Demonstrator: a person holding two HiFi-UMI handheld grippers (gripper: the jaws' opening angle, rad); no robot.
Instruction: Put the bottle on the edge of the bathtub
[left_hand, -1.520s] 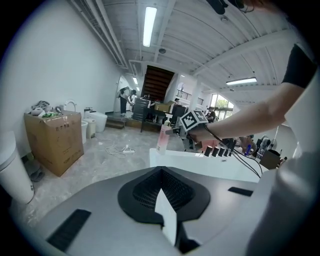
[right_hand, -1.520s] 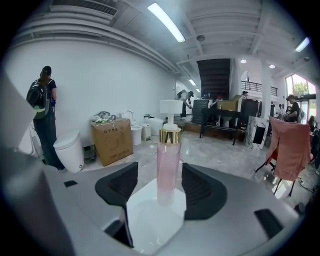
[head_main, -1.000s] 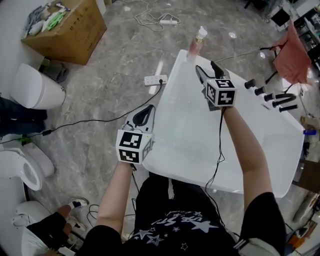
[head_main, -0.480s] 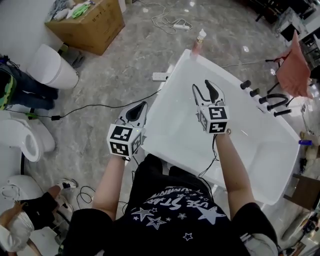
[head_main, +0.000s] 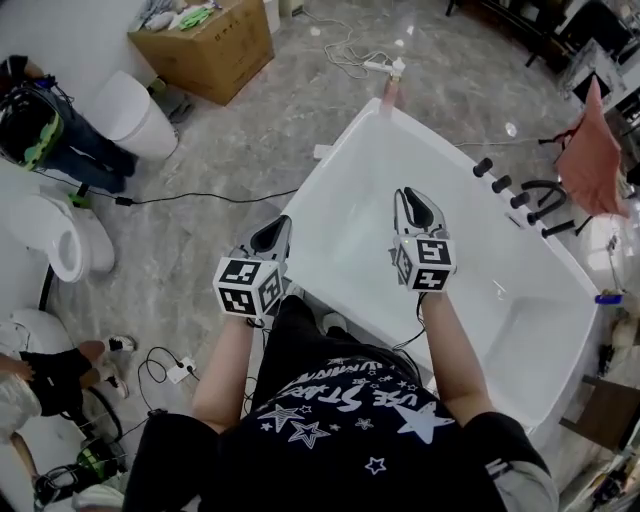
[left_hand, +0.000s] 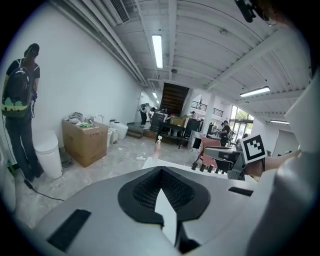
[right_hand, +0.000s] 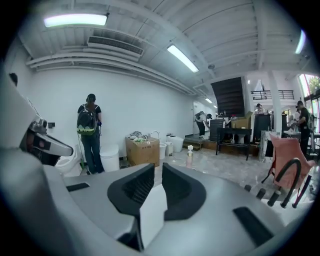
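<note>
The pink bottle (head_main: 394, 82) with a white cap stands upright on the far corner of the white bathtub's rim (head_main: 338, 152); it also shows small in the left gripper view (left_hand: 158, 148) and the right gripper view (right_hand: 189, 156). My right gripper (head_main: 416, 203) hovers over the tub's inside, well short of the bottle. Its jaws are closing, with a narrow gap (right_hand: 157, 167) and nothing between them. My left gripper (head_main: 277, 230) hangs beside the tub's near-left rim, its jaws (left_hand: 161, 170) meeting and empty.
A cardboard box (head_main: 205, 40) sits on the floor at the far left, with toilets (head_main: 130, 115) and a person with a backpack (head_main: 40, 130) near it. Black taps (head_main: 500, 180) line the tub's right rim. A pink cloth (head_main: 590, 150) hangs at the right. Cables cross the floor.
My right gripper has drawn back from the bottle toward me and its jaws have narrowed. The bottle stays on the tub's corner. The left gripper has kept its place beside the rim.
</note>
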